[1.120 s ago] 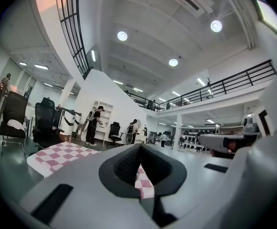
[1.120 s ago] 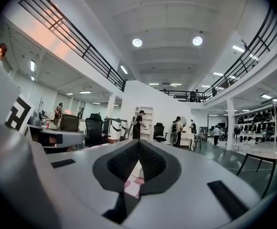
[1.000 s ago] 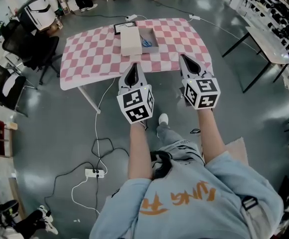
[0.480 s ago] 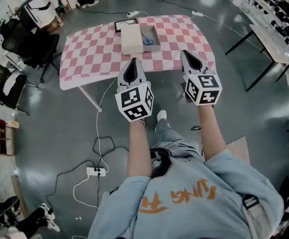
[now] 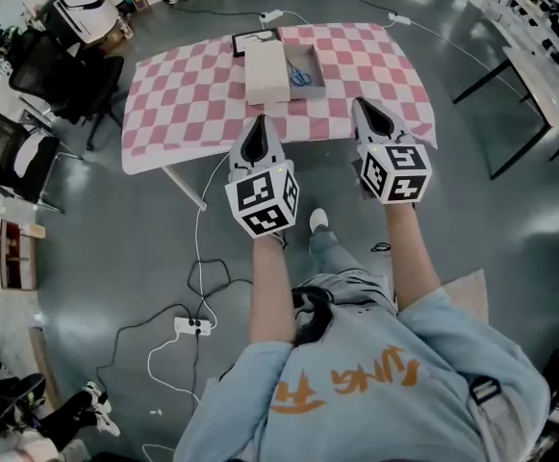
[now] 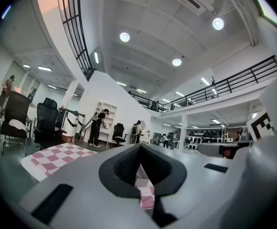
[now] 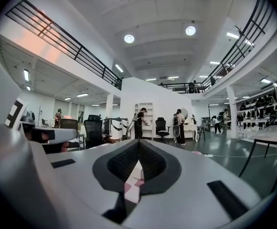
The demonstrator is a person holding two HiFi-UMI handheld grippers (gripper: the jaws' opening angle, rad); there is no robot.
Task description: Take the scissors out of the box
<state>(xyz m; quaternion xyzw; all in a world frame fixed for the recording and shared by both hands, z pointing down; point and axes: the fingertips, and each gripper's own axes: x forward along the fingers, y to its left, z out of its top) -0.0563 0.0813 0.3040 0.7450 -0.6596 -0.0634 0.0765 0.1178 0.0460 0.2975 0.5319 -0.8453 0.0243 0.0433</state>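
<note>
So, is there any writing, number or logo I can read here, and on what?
Sweatshirt: orange lettering, upside down in the head view, too distorted to read.
Cube on the left tool: black-and-white square pattern, no words.
Cube on the right tool: the same.
Everything else: no readable text.

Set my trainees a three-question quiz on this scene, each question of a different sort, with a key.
1. True or false: the scissors lie inside the open box.
2. Multiple choice: the right gripper is A) shut and empty, B) shut on the scissors, C) wide open.
3. Fill in: the box and the white lid beside it rest on a pink-and-white checked ____.
Key: 1 true; 2 A; 3 tablecloth.
</note>
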